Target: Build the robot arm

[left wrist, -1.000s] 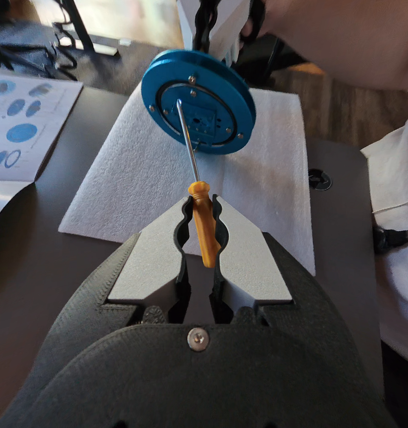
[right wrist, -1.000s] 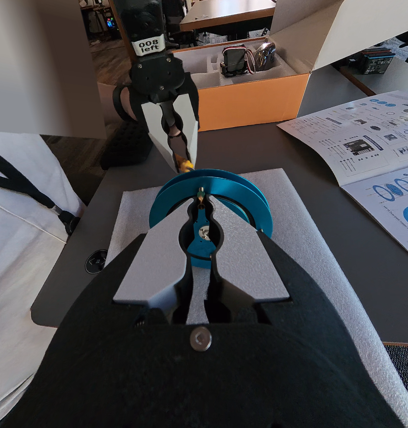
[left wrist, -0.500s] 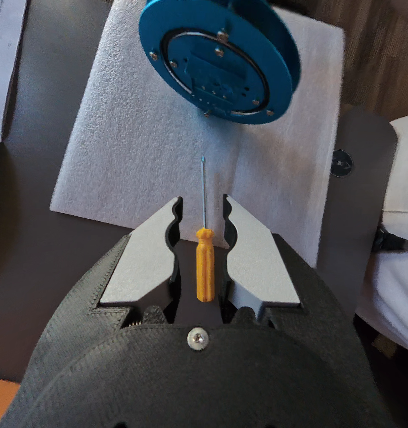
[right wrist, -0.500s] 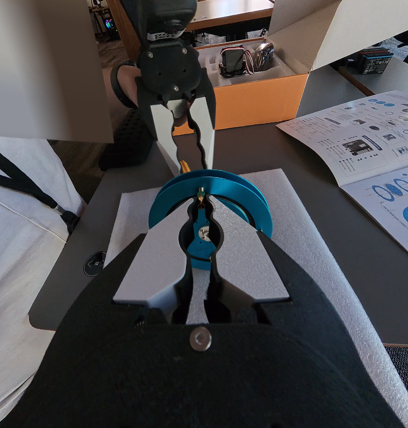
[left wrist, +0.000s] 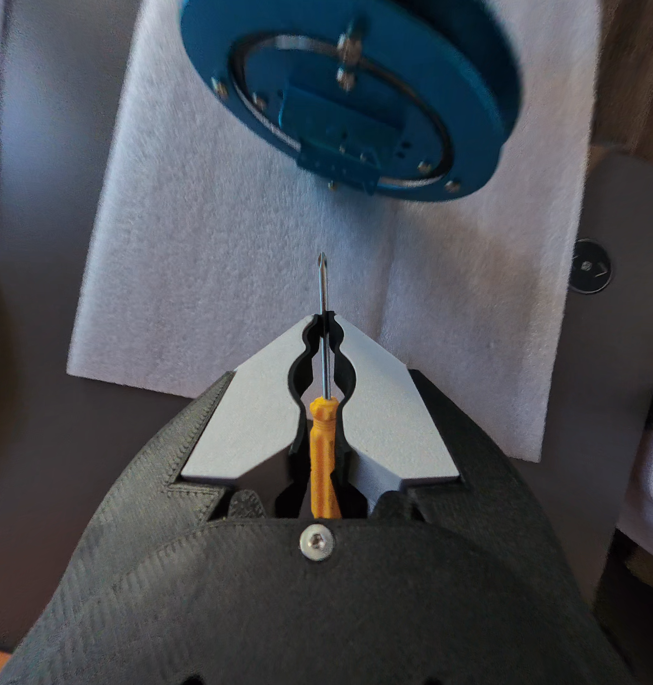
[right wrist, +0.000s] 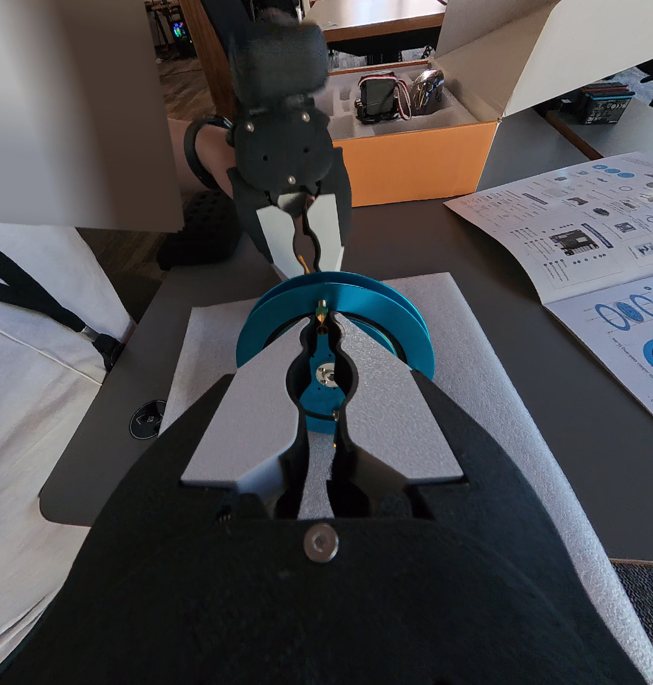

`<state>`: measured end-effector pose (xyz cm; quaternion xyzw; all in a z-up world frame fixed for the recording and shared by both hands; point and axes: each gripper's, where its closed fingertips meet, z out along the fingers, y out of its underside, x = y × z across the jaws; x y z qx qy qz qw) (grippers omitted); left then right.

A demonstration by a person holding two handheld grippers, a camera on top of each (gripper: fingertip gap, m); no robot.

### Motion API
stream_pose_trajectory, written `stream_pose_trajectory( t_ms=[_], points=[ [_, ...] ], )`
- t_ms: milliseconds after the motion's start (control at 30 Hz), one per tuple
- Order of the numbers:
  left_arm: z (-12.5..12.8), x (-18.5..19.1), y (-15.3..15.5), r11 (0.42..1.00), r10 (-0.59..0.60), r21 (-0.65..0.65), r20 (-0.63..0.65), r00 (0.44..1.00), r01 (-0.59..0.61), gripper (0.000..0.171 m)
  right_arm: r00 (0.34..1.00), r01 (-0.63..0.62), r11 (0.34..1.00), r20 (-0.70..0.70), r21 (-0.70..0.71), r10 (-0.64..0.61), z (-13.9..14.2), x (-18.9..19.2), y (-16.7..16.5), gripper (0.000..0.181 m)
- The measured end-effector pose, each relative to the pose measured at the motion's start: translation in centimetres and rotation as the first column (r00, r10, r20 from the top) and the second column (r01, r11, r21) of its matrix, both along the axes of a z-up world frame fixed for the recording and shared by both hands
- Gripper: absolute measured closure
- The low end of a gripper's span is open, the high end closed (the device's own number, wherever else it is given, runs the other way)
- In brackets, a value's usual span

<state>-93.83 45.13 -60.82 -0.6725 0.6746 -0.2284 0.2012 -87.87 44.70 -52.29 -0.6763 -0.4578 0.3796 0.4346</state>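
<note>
Gleaming blue wheel (right wrist: 373,296) (upright, tool-pinched)

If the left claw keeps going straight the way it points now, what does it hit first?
Probably the white foam sheet, met first by the tip of the orange-handled screwdriver the left claw holds. The blue metal wheel sits higher in view; depth is unclear.

An office or electronics workroom: a dark grey desk (right wrist: 521,389) carries an open orange box (right wrist: 413,163) of foam-packed parts (wired modules among them), a printed parts leaflet (right wrist: 584,237), and more desks (right wrist: 384,18) stand behind on wooden flooring.
</note>
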Motion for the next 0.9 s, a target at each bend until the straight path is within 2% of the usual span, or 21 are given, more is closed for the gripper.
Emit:
stream_pose_trajectory(
  t_ms=[100, 167, 233, 367, 533, 900],
  points=[
    [2.8, 0.5, 0.8, 0.996, -0.024, 0.093, 0.176, 0.984, 0.008, 0.169, 1.000, -0.009, 1.000, -0.017, -0.012, 0.009, 0.0, 0.1, -0.1, 0.178],
    [4.7, 1.0, 0.0, 0.985, -0.122, 0.154, 0.295, 0.948, 0.078, 0.169, 1.000, -0.016, 1.000, -0.023, -0.021, 0.016, 0.0, 0.1, -0.1, 0.178],
    [6.0, 1.4, -0.3, 0.985, -0.128, 0.158, 0.393, 0.910, 0.070, 0.170, 0.999, -0.029, 0.999, -0.030, -0.033, 0.028, 0.0, 0.1, -0.2, 0.178],
    [5.6, 1.7, -0.6, 0.995, -0.093, 0.071, 0.416, 0.905, 0.070, 0.170, 0.998, -0.051, 0.997, -0.031, -0.057, 0.049, 0.0, -0.1, -0.1, 0.178],
    [5.4, 1.7, -0.2, 0.992, -0.089, 0.118, 0.410, 0.908, 0.045, 0.170, 0.997, -0.082, 0.995, 0.003, -0.062, 0.083, 0.0, -0.7, -0.2, 0.178],
    [4.8, 1.7, -0.5, 0.991, -0.096, 0.121, 0.387, 0.917, 0.053, 0.169, 0.992, -0.114, 0.992, 0.049, -0.063, 0.117, -0.3, -1.9, -0.1, 0.178]
  ],
)
